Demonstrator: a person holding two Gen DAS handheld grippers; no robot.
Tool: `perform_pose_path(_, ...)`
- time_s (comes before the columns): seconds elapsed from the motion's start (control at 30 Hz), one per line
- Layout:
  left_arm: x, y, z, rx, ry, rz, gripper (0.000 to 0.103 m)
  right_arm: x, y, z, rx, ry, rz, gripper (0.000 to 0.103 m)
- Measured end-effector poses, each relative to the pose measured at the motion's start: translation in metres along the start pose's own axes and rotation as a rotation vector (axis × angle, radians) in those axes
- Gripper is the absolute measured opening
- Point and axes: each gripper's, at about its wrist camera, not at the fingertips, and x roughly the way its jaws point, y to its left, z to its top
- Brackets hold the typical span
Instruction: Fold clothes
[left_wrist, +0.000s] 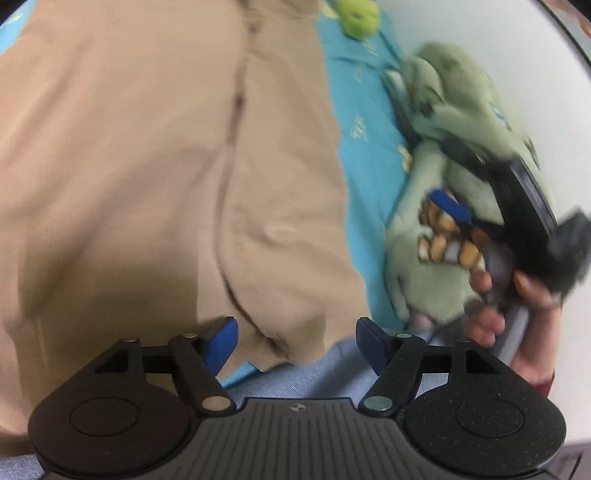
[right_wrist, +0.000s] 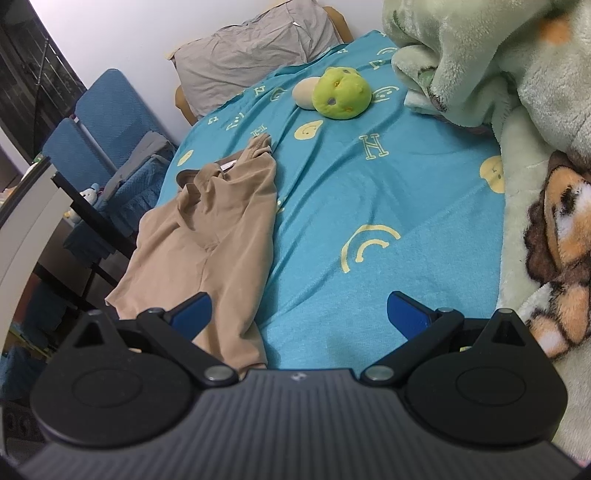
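The bed (right_wrist: 369, 206), under a blue smiley sheet, carries the tan garment (right_wrist: 207, 236) along its left edge, long axis running from the near edge toward the grey pillow (right_wrist: 251, 55). Beside that garment's near hem, the left claw (left_wrist: 295, 343) hovers gaping and empty, clearly the nearer; the right claw (right_wrist: 299, 314), also spread and empty, sits to the garment's right over bare sheet. The left view is motion-blurred, and the garment's far-left side is cut off there.
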Motion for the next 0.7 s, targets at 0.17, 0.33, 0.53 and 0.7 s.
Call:
perform_pose_path(0.17,0.005,-0.011,0.009,-0.004,0.002,-0.04,0.07,0.001,0.001,0.0,-0.003,0.001,-0.004,0.103)
perform_pose_path(0.33,0.03,-0.021,0.006,0.02,0.013,-0.042,0.064,0.002,0.001,0.0,0.0,0.002,-0.011,0.103)
perform_pose_path(0.53,0.03,-0.026,-0.001,0.063,-0.004,-0.026,0.025,0.003,0.001,0.0,0.002,0.006,-0.026,0.103)
perform_pose_path(0.7,0.008,-0.029,-0.002,0.084,-0.052,-0.052,0.003,0.0,-0.003,0.0,0.016,-0.003,-0.025,0.103)
